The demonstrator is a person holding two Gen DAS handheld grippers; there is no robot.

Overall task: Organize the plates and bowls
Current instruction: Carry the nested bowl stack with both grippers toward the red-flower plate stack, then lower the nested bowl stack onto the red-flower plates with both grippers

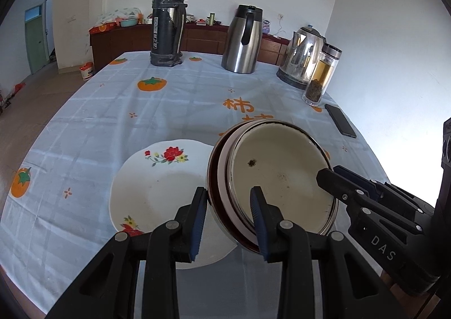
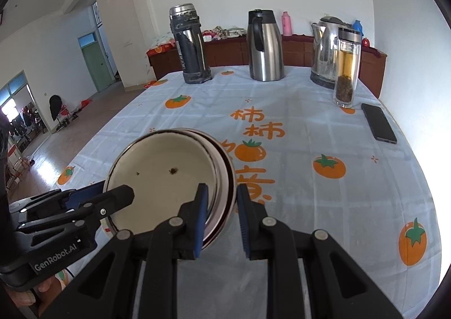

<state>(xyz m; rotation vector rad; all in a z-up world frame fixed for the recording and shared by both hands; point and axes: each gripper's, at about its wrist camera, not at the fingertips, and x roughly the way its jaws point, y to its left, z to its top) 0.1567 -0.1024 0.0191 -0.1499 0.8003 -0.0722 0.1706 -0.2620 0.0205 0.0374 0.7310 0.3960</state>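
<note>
- Blue-padded fingers of our left gripper (image 1: 229, 223) fill the bottom of the left wrist view, clamped across the rim of the bowl stack (image 1: 270, 178) – one pad outside the wall, the other inside the basin.
- Our right gripper (image 2: 221, 219) bites the opposite rim in the same way, its left pad inside the top bowl and its right pad on the outer wall; each tool shows in the other's view as a black arm reaching in from the side.
- We see the stack as metal bowls nested together, the inner one cream enamel with a dark rim, a dark chip near the middle and a few small specks; outer shells show as steel and dark bands.
- We hold the stack tilted and clear of the tablecloth (image 1: 112, 110), between the two grippers, its mouth turned toward us.
- Just left of the stack, and partly under it in the left view, lies a white plate (image 1: 157, 186) with red flowers, flat on the cloth.
- Well beyond stand a dark flask (image 1: 168, 23), a steel jug (image 1: 242, 40), a kettle (image 1: 301, 57), a tea bottle (image 1: 321, 73) and a phone (image 1: 340, 120).
</note>
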